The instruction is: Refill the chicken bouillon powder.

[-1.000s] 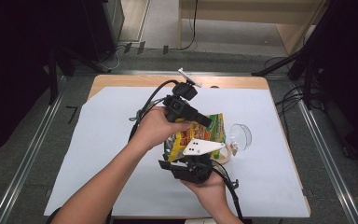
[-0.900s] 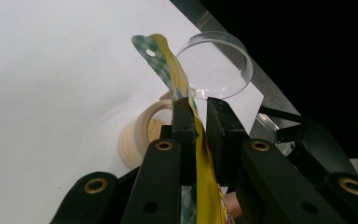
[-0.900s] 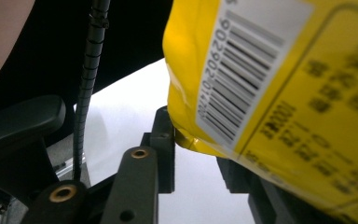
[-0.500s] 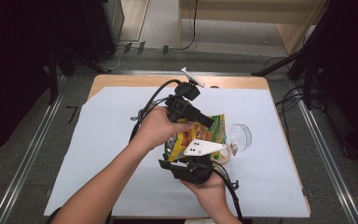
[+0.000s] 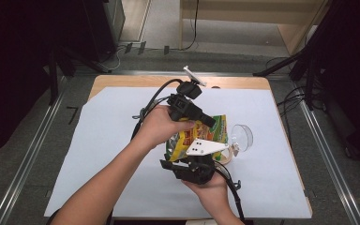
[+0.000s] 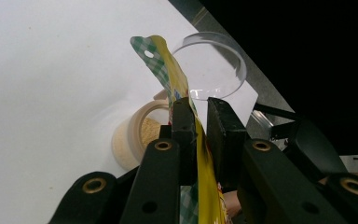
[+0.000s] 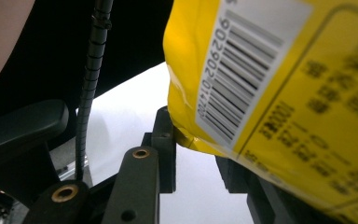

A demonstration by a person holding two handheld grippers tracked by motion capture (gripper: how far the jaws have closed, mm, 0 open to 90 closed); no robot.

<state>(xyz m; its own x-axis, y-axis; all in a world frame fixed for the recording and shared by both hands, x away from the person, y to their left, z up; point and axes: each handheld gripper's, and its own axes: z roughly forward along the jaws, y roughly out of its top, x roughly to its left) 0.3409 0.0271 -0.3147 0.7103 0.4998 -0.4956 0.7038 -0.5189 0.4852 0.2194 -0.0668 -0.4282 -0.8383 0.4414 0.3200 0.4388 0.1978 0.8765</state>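
The left gripper was clamped on the pouch top; the right gripper pinched its bottom. Pouch looked light, floppy, slippery; sealed edges suit gripping best.

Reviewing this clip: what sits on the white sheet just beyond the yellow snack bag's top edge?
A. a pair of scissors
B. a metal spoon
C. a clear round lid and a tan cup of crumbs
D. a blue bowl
C: the left gripper view shows a clear round lid and a tan cup of crumbs past the yellow snack bag.
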